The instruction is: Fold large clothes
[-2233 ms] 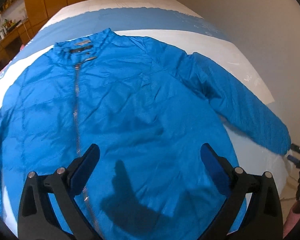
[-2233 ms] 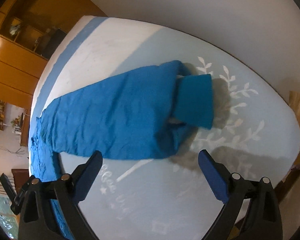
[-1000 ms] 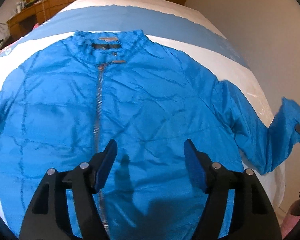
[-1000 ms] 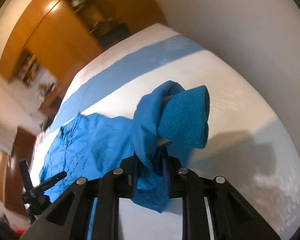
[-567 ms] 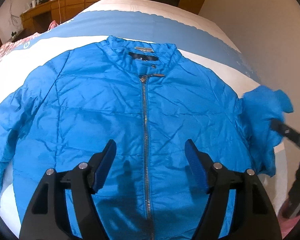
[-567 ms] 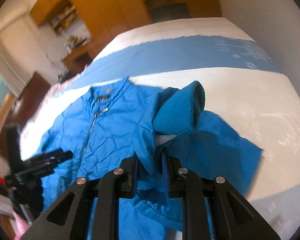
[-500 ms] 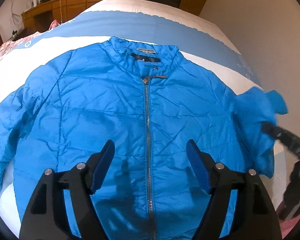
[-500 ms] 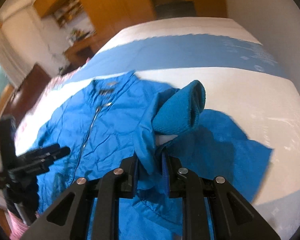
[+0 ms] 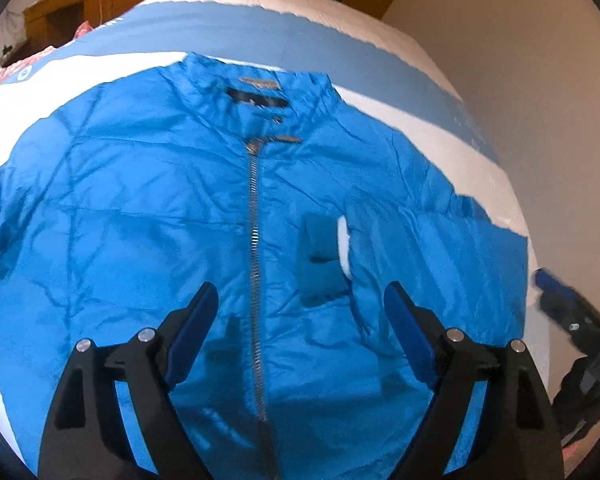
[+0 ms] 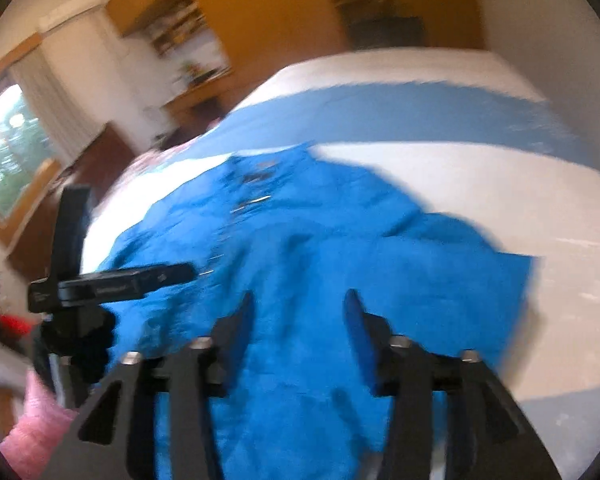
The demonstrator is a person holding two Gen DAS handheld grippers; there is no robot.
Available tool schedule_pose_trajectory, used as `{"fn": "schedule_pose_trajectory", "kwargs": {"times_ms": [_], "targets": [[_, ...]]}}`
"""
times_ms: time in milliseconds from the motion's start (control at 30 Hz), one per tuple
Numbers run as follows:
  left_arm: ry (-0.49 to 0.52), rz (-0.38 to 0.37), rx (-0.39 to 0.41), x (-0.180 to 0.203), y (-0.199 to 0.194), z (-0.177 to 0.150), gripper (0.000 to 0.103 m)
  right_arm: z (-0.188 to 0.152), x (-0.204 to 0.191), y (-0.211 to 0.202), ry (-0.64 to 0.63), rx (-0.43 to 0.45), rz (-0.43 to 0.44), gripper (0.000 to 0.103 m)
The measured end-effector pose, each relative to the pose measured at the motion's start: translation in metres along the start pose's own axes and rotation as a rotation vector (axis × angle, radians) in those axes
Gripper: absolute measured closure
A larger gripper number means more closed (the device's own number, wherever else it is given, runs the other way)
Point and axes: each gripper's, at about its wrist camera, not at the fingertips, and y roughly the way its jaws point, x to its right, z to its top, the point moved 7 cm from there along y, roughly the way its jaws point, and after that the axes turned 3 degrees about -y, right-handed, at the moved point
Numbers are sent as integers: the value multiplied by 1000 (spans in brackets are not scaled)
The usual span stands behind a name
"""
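Observation:
A bright blue zip-up jacket (image 9: 140, 220) lies front up on the bed, collar at the far side. Its right-hand sleeve (image 9: 428, 248) is folded in over the chest, the darker knit cuff (image 9: 320, 256) resting beside the zipper. My left gripper (image 9: 300, 294) hovers over the lower front, its jaws still opening, with nothing between them. In the blurred right wrist view my right gripper (image 10: 298, 300) is over the folded sleeve part of the jacket (image 10: 340, 240). Its jaws are opening and no cloth is pinched. Its tip (image 9: 556, 292) shows at the right edge of the left wrist view.
The bed (image 9: 260, 28) has a white sheet with a blue band. A pale wall (image 9: 520, 60) runs close along its right side. Wooden cupboards (image 10: 260, 8) and a desk (image 9: 60, 12) stand beyond, a window (image 10: 4, 160) is at the left. Something pink (image 10: 32, 432) shows at the lower left.
My right gripper carried the sleeve from the bed's right side over the jacket front, then let go; its jaws went from shut on the cloth to apart. The left jaws widened.

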Motion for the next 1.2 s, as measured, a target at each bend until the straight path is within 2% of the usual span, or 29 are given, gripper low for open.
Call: {"fn": "schedule_pose_trajectory", "kwargs": {"times_ms": [67, 200, 267, 333, 400, 433, 500, 667, 733, 1033, 1133, 1200], "targets": [[13, -14, -32, 8, 12, 2, 19, -6, 16, -8, 19, 9, -38, 32], [34, -58, -79, 28, 31, 7, 24, -10, 41, -10, 86, 18, -49, 33], [51, -40, -104, 35, 43, 8, 43, -11, 53, -8, 112, 19, -84, 38], [62, -28, -107, 39, 50, 6, 55, -12, 62, -2, 145, 19, -109, 42], [69, -40, -87, 44, 49, 7, 70, -14, 71, -1, 189, 15, -84, 48], [67, -40, -74, 44, 47, 8, 83, -14, 75, 0, 210, 14, -71, 49], [42, -72, -31, 41, 32, 12, 87, -15, 80, 0, 228, 18, -69, 49], [0, -18, 159, 6, -26, 29, 89, -10, 78, -2, 223, 40, -37, 49], [-28, -9, 200, -14, -45, 33, 89, -6, 71, 0, 209, 41, -21, 49], [-146, 109, 296, -95, -90, 47, 89, 10, 21, 42, 88, -33, 50, 52], [-175, 165, 294, -118, -83, 52, 89, 11, 4, 60, 54, -69, 62, 53], [-193, 169, 265, -132, -75, 50, 89, 10, -6, 75, 31, -102, 62, 54]]}}
